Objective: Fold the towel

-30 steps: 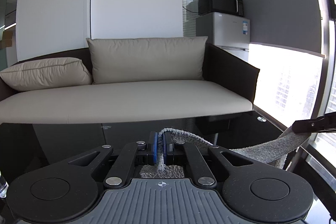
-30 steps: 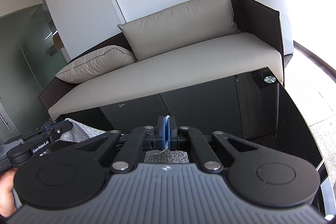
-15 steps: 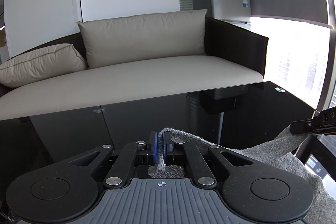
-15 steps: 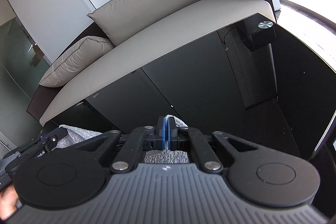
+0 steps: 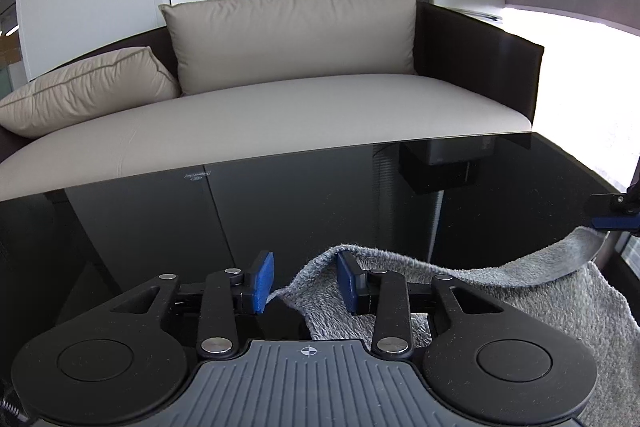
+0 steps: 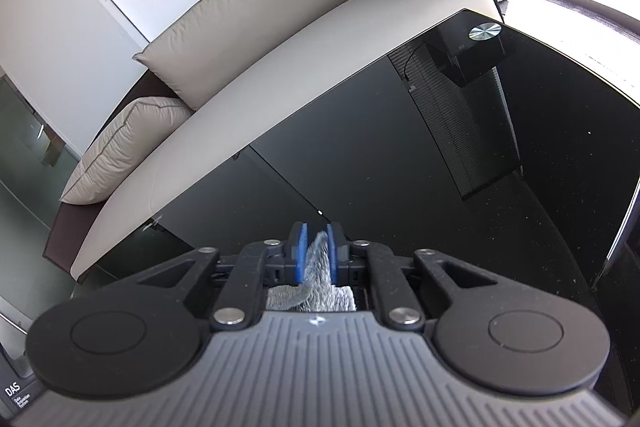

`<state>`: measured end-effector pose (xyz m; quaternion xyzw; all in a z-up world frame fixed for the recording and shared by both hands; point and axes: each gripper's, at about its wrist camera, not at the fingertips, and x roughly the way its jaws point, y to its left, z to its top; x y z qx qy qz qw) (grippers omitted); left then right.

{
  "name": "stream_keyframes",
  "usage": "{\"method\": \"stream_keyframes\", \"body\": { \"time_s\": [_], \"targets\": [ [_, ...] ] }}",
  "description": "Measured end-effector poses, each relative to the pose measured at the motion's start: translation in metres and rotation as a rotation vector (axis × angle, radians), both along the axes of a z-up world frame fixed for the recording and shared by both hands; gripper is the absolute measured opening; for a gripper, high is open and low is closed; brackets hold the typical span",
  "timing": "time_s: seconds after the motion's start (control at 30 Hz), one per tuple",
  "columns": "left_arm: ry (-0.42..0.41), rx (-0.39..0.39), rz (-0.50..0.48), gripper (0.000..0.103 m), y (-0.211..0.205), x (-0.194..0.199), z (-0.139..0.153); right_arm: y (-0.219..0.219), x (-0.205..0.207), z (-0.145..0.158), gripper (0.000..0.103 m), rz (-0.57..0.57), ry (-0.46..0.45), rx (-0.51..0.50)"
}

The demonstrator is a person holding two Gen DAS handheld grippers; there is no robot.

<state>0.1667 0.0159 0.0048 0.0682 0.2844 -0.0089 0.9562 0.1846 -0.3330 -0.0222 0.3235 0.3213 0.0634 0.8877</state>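
With the grey towel (image 5: pixel 500 291) draped on the black worktop (image 5: pixel 320 195) at lower right, both the left gripper (image 5: pixel 306 281) and right gripper (image 6: pixel 318 247) are opening their jaws, so each corner should drop squarely before withdrawal.

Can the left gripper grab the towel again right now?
Probably yes. The left hand-held gripper has its jaws opening, and the towel edge lies right between its blue pads, with nothing in the way on the black table.
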Motion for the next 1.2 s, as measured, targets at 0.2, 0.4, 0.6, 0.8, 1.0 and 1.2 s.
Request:
{"method": "stream_keyframes", "body": {
  "time_s": [0.2, 0.4, 0.6, 0.8, 1.0, 1.2],
  "targets": [
    [0.009, -0.008, 0.013, 0.041, 0.004, 0.003, 0.000, -0.006, -0.005, 0.007, 0.047, 0.008, -0.033, 0.054],
    [0.025, -0.014, 0.003, 0.042, 0.007, 0.010, 0.000, 0.016, 0.000, 0.012, 0.047, 0.196, 0.016, 0.110],
    [0.030, 0.014, 0.007, 0.048, 0.007, 0.009, 0.000, 0.013, 0.001, 0.007, 0.047, 0.168, 0.112, 0.107],
    [0.043, 0.010, 0.029, 0.051, 0.013, 0.010, -0.001, 0.002, -0.003, 0.000, 0.048, 0.121, 0.144, 0.156],
    [0.048, 0.005, 0.030, 0.059, 0.015, 0.010, -0.001, -0.003, -0.005, -0.003, 0.048, 0.108, 0.147, 0.162],
    [0.047, -0.001, 0.026, 0.061, 0.016, 0.007, 0.003, -0.004, -0.006, -0.008, 0.048, 0.122, 0.160, 0.217]
  ]
}}
